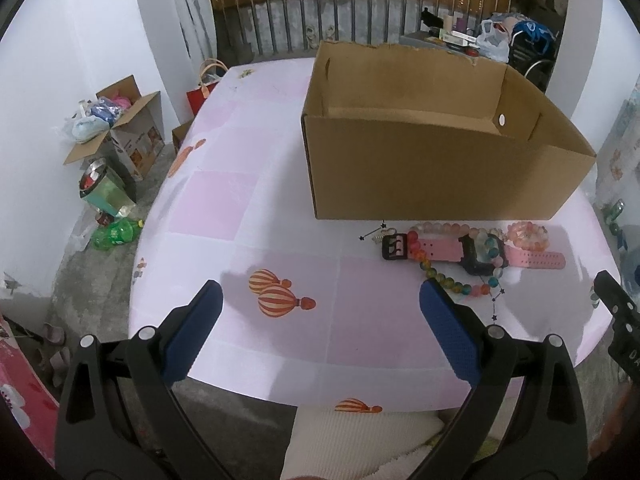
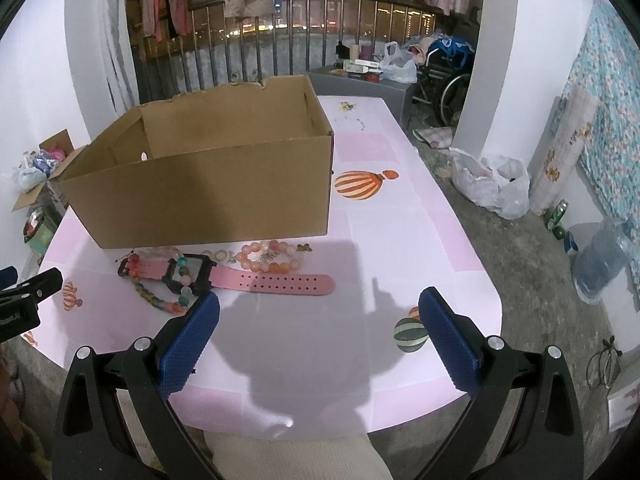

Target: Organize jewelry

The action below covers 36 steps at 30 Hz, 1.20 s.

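An open cardboard box stands on the pink table; it also shows in the right wrist view. In front of it lies a pile of jewelry: a pink watch with a black face, a multicoloured bead bracelet, a pink bead bracelet and a thin star chain. The right wrist view shows the watch, the pink bracelet and the coloured beads. My left gripper is open and empty, left of the pile. My right gripper is open and empty, just in front of the watch strap.
The table's near edge is close below both grippers. On the floor are a box of clutter, bottles, plastic bags and a water jug. A balcony railing stands behind.
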Each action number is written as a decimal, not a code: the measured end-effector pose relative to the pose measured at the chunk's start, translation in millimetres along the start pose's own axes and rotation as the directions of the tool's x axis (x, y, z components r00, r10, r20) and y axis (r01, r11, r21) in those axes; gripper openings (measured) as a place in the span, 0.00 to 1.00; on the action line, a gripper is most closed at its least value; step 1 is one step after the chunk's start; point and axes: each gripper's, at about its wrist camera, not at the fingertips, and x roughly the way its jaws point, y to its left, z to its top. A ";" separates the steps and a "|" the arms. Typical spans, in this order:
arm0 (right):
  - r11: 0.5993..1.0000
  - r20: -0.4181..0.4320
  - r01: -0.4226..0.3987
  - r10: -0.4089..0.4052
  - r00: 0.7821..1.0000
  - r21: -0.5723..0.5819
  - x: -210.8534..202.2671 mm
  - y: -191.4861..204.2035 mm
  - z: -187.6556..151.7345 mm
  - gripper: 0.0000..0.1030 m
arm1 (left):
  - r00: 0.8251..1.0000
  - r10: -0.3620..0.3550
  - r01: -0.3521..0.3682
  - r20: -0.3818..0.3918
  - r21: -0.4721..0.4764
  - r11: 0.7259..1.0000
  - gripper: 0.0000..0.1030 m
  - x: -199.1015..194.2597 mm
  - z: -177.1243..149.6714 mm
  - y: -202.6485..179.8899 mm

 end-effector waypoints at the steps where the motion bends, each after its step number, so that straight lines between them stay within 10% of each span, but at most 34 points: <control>1: 1.000 -0.005 -0.004 0.004 1.000 0.004 3.1 -1.4 -0.5 0.94 | 1.000 -0.009 0.009 -0.003 0.001 1.000 0.93 3.5 -0.7 0.7; 9: 0.998 -0.025 -0.062 0.063 0.998 0.027 25.4 -10.6 -1.0 0.94 | 0.996 -0.091 0.090 0.025 0.037 0.995 0.93 23.6 -0.1 2.2; 15: 0.994 -0.024 -0.104 0.104 0.994 0.025 39.9 -10.4 3.7 0.94 | 0.948 -0.308 0.308 0.083 0.011 0.951 0.93 35.8 5.6 17.6; 28: 0.956 0.002 -0.291 0.292 0.957 -0.036 47.8 13.9 18.8 0.80 | 0.920 -0.383 0.380 0.081 0.047 0.924 0.91 56.8 11.9 0.4; 36: 0.888 -0.022 -0.416 0.420 0.907 -0.195 46.6 54.5 24.0 0.67 | 0.896 -0.443 0.436 0.039 0.118 0.892 0.42 56.7 4.4 -17.9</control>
